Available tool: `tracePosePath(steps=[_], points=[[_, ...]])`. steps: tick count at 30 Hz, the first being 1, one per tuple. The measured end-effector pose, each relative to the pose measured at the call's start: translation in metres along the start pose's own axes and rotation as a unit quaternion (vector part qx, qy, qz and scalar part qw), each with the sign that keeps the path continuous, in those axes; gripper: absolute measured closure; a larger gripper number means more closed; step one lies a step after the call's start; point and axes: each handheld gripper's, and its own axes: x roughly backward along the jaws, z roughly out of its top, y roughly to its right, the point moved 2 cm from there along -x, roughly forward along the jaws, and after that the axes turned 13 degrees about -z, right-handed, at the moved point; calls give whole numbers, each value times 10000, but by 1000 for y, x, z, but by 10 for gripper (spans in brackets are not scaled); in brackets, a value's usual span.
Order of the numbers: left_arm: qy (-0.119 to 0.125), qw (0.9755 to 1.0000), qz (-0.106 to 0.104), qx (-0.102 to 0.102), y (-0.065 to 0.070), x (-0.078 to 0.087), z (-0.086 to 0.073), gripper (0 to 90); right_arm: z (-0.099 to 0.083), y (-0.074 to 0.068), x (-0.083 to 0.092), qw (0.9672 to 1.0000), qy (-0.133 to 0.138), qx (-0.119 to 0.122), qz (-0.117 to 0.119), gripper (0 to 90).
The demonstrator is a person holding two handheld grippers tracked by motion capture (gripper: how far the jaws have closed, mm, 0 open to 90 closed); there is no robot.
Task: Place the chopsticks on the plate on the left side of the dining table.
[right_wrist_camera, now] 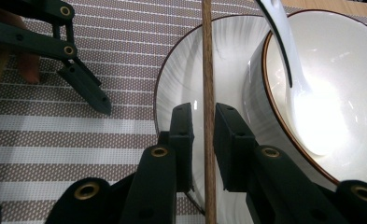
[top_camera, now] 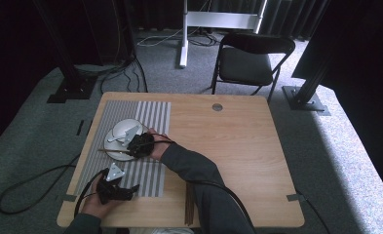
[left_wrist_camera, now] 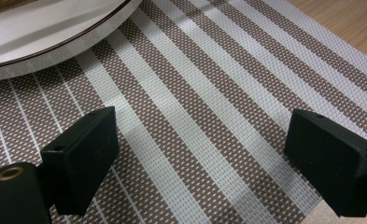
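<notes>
A brown chopstick [right_wrist_camera: 208,60] lies across a white plate [right_wrist_camera: 179,74] with a dark rim, and it runs between the jaws of my right gripper [right_wrist_camera: 203,121]. The jaws stand a little apart, with a gap showing on the left side of the stick, so the gripper is open. On the plate stands a white bowl [right_wrist_camera: 349,70] holding a white spoon [right_wrist_camera: 284,51]. In the high view the right gripper [top_camera: 138,145] hovers over the plate [top_camera: 110,148] on the striped placemat [top_camera: 152,117]. My left gripper [left_wrist_camera: 200,158] is wide open over the mat, nothing between its pads; the plate's rim [left_wrist_camera: 55,44] is just ahead.
The left gripper [top_camera: 115,190] rests near the table's front left corner. A few dark sticks [top_camera: 189,204] lie at the front edge beside the right forearm. A round grommet [top_camera: 217,107] sits at the table's far side, a black folding chair [top_camera: 250,61] beyond it.
</notes>
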Motion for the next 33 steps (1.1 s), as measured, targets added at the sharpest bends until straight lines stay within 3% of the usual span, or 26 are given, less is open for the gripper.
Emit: tracePosePath(steps=[33], points=[[1, 10000, -4, 5, 0, 0, 0, 103, -28, 7, 40, 9994, 68, -269, -213, 736]])
